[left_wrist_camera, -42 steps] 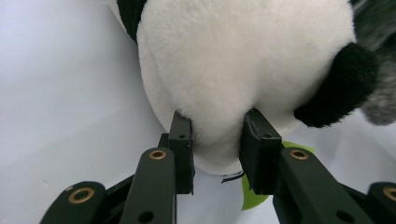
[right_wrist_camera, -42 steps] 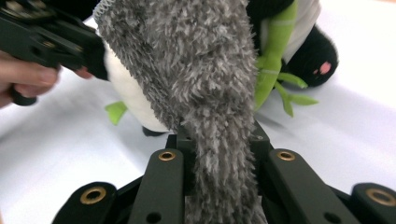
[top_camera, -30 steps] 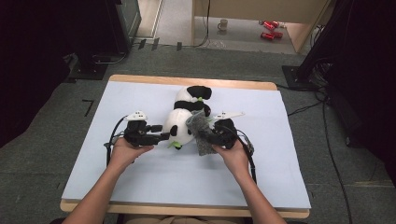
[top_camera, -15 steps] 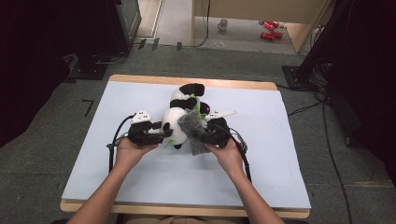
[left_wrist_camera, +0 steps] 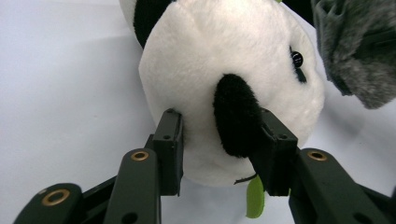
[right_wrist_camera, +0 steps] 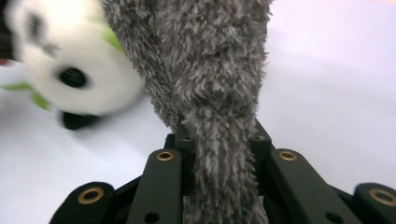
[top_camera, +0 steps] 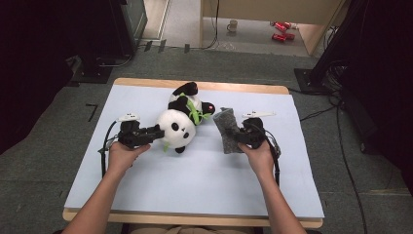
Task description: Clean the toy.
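- Panda plush (top_camera: 179,124) lies mid-worktop, nearer the far edge; its body is cut off in left gripper view, blurred in right gripper view.
- Left gripper (left_wrist_camera: 219,144): jaws just been closing, pads now squeezing the panda's head; forearm in from the near edge, gripper level.
- Right gripper (right_wrist_camera: 219,140) is clenched on grey fuzzy cloth (top_camera: 226,129), just right of the panda; the cloth hides the pads.

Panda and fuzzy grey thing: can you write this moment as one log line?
left hand-held gripper: closing on panda head | right hand-held gripper: shut on grey fuzzy cloth | cloth apart from panda
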Demonstrator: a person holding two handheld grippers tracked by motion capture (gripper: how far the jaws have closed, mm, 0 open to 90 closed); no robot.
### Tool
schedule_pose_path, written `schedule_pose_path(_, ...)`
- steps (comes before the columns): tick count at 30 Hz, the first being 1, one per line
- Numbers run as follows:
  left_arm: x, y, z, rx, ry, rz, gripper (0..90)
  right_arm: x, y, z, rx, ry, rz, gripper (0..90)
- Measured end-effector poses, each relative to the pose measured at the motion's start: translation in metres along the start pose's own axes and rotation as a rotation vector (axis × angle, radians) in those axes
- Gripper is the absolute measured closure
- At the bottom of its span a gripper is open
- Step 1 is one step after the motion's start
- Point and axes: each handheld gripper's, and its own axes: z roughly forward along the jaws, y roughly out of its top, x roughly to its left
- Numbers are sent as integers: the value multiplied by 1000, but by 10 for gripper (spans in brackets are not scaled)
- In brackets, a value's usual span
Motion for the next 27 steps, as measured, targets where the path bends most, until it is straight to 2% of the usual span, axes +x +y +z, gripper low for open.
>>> schedule_pose_path(1, 0, 0, 0, -4, 7, 11, 560, -6, -4, 3, 17, -15, 11, 739)
schedule_pose_path(3, 2, -2, -2, -19, 39, 69, 543, -14, -8, 7, 50, -35, 25, 738)
schedule_pose_path(4, 3, -2, -3, -20, 45, 78, 533, -17, -10, 10, 57, -44, 28, 738)
schedule_pose_path(7, 9, -3, -3, -26, 39, 63, 518, -21, -12, 16, 74, -52, 37, 731)
schedule_pose_path(11, 16, -4, -4, -24, 40, 53, 478, -24, -14, 27, 96, -76, 20, 722)
schedule_pose_path(16, 24, -5, -5, -18, 48, 23, 447, -28, -18, 37, 118, -79, 37, 687)
schedule_pose_path(18, 26, -5, -6, -15, 46, 9, 433, -28, -19, 40, 129, -78, 59, 669)
schedule_pose_path(22, 27, -4, -7, -11, 39, 5, 402, -28, -20, 43, 129, -77, 70, 631)
schedule_pose_path(24, 28, -4, -8, -4, 33, -2, 390, -29, -19, 41, 127, -79, 67, 574)
schedule_pose_path(27, 27, -3, -10, 7, 40, -5, 370, -33, -17, 37, 108, -75, 117, 456)
